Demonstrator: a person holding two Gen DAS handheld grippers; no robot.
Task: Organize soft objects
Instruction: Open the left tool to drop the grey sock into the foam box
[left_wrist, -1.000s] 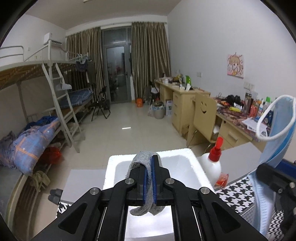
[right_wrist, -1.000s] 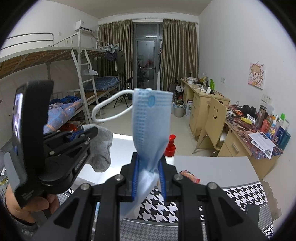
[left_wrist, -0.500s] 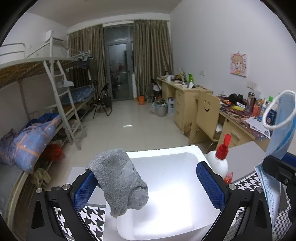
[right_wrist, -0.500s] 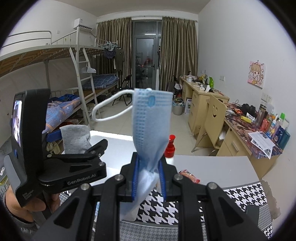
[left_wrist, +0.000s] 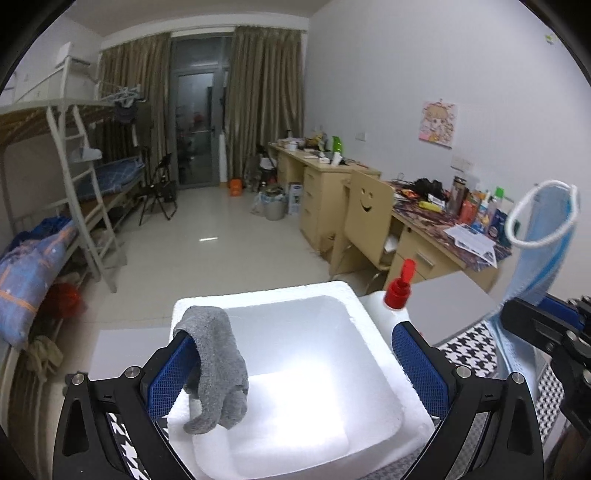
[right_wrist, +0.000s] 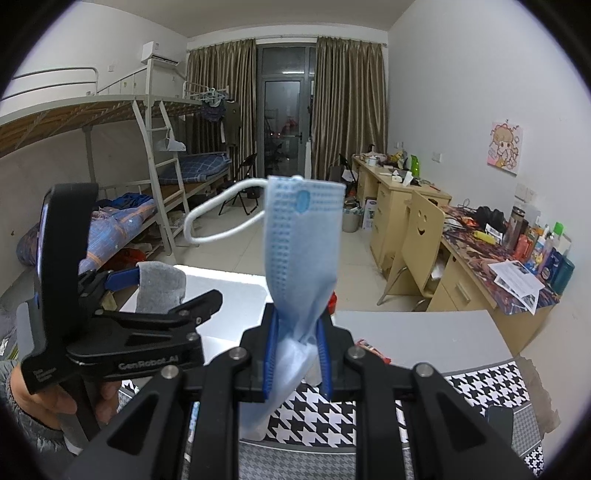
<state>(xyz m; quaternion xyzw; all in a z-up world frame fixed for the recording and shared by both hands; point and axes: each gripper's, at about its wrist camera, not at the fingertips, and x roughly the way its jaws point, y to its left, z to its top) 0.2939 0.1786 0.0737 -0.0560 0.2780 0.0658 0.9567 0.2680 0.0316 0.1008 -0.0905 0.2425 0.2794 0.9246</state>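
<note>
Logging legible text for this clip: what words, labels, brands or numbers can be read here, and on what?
"GenRobot.AI": white lettering on the side of the left hand-held gripper, seen in the right wrist view.
Smaller white print on that gripper's handle end: too small to read.
Printed sheet on the desk: too blurred to read.
Bottles and cans on the desk: labels too small to read.
Cartoon poster on the wall: no readable words.

Straight ahead, olive-brown curtains (right_wrist: 347, 99) flank a dark glass balcony door (right_wrist: 282, 122) across a glossy pale tiled floor (left_wrist: 221, 243). To the left stands a white metal bunk bed (right_wrist: 122, 122) with a ladder (left_wrist: 90, 199); to the right, light wooden desks (right_wrist: 399, 195), a smiley-face chair (left_wrist: 367, 218) and a cartoon poster (right_wrist: 505, 147) on the white wall.
</note>
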